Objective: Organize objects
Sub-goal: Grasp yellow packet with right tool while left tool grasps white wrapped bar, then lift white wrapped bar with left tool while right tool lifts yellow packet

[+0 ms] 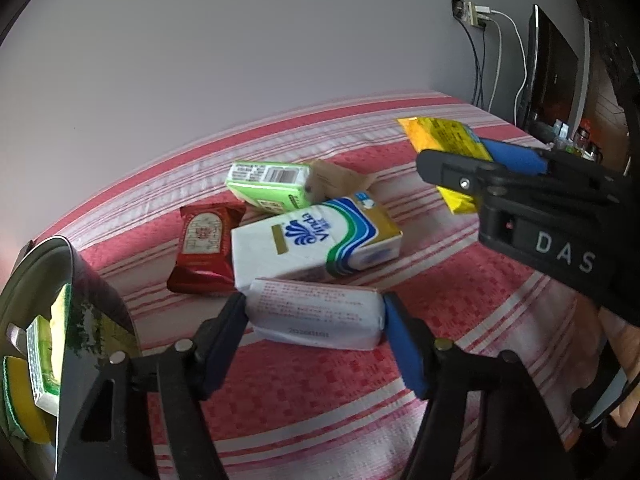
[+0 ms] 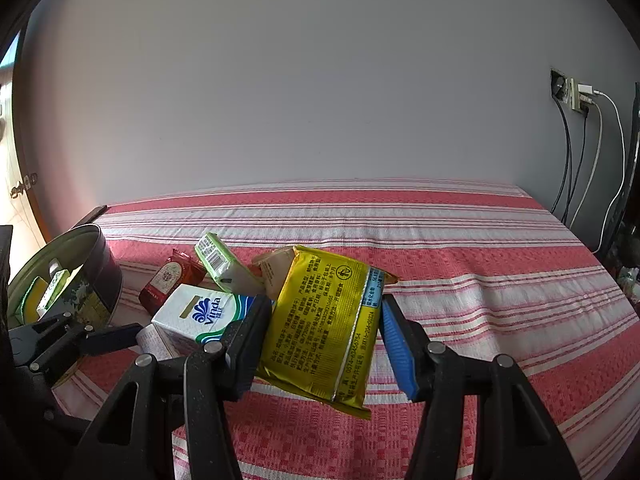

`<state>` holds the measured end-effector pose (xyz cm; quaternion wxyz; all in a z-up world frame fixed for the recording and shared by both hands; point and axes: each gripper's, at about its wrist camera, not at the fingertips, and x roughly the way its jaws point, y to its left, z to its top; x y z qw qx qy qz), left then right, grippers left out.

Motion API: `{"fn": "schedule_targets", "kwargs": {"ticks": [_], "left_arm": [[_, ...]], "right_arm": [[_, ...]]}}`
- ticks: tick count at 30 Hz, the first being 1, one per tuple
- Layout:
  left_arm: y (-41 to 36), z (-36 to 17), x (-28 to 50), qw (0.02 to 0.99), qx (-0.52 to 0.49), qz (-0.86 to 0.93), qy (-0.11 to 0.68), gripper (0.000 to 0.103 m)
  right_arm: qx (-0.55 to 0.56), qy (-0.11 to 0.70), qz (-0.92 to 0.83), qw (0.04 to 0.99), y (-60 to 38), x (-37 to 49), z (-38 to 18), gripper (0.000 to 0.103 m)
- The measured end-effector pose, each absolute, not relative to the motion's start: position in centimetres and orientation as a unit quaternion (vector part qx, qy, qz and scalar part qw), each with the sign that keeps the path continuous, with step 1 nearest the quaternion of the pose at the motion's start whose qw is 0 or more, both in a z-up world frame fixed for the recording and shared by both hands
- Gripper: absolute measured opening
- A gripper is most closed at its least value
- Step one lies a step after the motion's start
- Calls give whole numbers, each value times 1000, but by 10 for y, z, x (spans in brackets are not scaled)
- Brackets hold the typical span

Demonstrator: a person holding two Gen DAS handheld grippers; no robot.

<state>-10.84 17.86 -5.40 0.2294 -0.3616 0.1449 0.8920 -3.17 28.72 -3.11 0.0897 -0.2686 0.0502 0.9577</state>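
My left gripper [image 1: 316,320] is shut on a white tissue pack [image 1: 316,314] with red print, held just above the striped cloth. My right gripper [image 2: 324,332] is shut on a yellow snack packet [image 2: 324,328] and holds it off the cloth; the packet also shows in the left wrist view [image 1: 444,140]. Behind the white pack lie a Vinda tissue pack [image 1: 312,240], a red sachet [image 1: 204,252], a green tissue pack [image 1: 272,184] and a beige packet [image 1: 340,178]. A round dark tin [image 1: 84,288] at the left holds a green pack and a yellow sponge.
A red-and-white striped cloth [image 2: 460,248] covers the surface up to a plain wall. At the far right, a wall socket [image 2: 572,92] has cables hanging down. A dark monitor [image 1: 556,68] stands at the right edge with small items below it.
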Motion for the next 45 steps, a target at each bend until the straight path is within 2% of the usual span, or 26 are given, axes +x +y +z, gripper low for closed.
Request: {"fn": "schedule_targets", "kwargs": {"ticks": [28, 45], "left_arm": [[143, -32, -107, 141, -269, 950, 72, 67], [132, -24, -94, 117, -218, 968, 51, 67]], "right_arm": [[-194, 71, 975, 85, 285, -9, -19, 57], [-162, 35, 982, 96, 266, -2, -12, 57]]}}
